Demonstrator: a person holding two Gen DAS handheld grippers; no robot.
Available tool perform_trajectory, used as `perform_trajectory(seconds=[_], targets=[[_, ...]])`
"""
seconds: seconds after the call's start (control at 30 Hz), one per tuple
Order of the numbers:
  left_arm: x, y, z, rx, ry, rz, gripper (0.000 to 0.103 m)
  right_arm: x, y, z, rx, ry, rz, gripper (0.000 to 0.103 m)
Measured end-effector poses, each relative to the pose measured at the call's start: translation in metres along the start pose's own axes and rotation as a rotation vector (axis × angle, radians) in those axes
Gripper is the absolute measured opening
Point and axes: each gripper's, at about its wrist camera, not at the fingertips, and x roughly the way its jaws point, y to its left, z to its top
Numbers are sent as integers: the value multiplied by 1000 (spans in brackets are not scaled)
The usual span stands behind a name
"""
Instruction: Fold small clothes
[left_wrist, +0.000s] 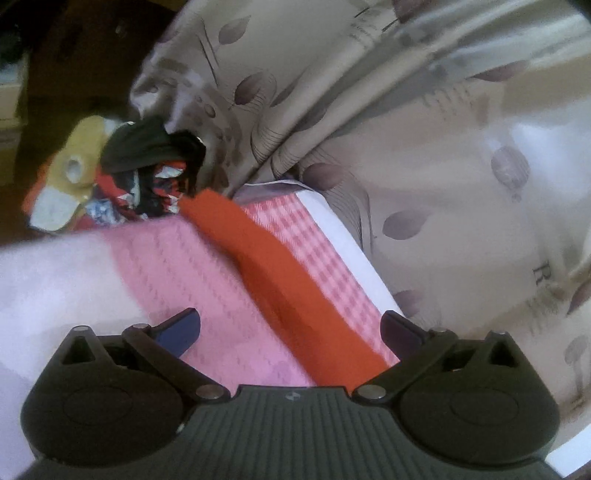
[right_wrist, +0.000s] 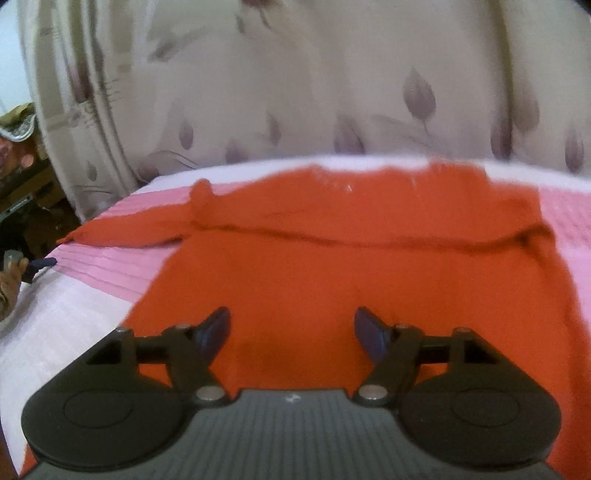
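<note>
An orange-red small garment (right_wrist: 332, 266) lies spread on a pink checked cloth (right_wrist: 110, 269) on a white surface. A fold line crosses its upper part and one sleeve sticks out to the left. My right gripper (right_wrist: 291, 328) is open, low over the garment's near edge. In the left wrist view a long strip of the same garment (left_wrist: 280, 273) runs along the pink cloth (left_wrist: 207, 280). My left gripper (left_wrist: 291, 328) is open with the strip between its fingers, not gripped. The left gripper's fingertip (right_wrist: 42, 264) shows at the far left of the right view.
A beige curtain (right_wrist: 295, 92) with purple leaf print hangs right behind the surface and also shows in the left wrist view (left_wrist: 369, 110). A pile of mixed clothes (left_wrist: 147, 173) lies beyond the cloth's far end. Dark furniture (right_wrist: 22, 192) stands at left.
</note>
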Motion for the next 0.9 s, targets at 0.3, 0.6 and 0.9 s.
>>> perform_trajectory(seconds=[0.3,0.6,0.9], targets=[[45,10,25,-23,61,-11,9,-4,-4,-3,32,-50,28,75],[31,-53,22,47,-40,-89,2,-22,-52,-5,324,-167,67,75],[-23,-228,-21,362,-56,-310,2,-63,-92,-11,382,-160,-85,75]])
